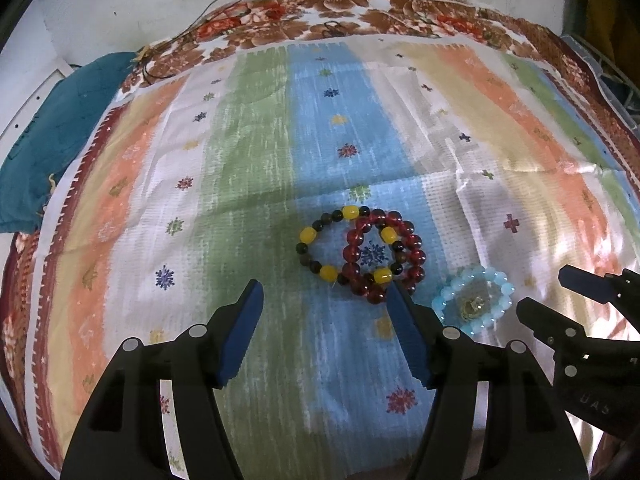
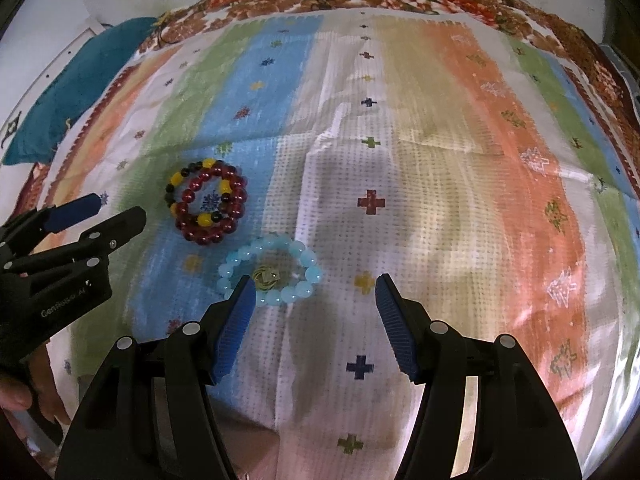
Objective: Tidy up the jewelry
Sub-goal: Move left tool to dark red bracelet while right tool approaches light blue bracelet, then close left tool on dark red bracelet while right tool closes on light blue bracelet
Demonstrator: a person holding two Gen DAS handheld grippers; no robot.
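A yellow-and-black bead bracelet (image 1: 306,235) lies overlapped with a dark red bead bracelet (image 1: 416,256) on the striped cloth (image 1: 260,160). A light blue bead bracelet (image 1: 502,280) lies just right of them, with a small gold ring (image 1: 472,305) inside it. My left gripper (image 1: 324,292) is open and empty, just short of the red bracelet. My right gripper (image 2: 314,284) is open and empty, its left finger beside the blue bracelet (image 2: 308,258). The ring (image 2: 266,275), the red bracelet (image 2: 240,196) and the yellow-and-black one (image 2: 176,178) show there too.
A teal cloth (image 1: 48,132) lies at the far left edge, also in the right wrist view (image 2: 72,92). A floral bedsheet (image 1: 360,12) runs under the striped cloth along the back. Thin dark cords (image 1: 224,0) hang on the white wall behind.
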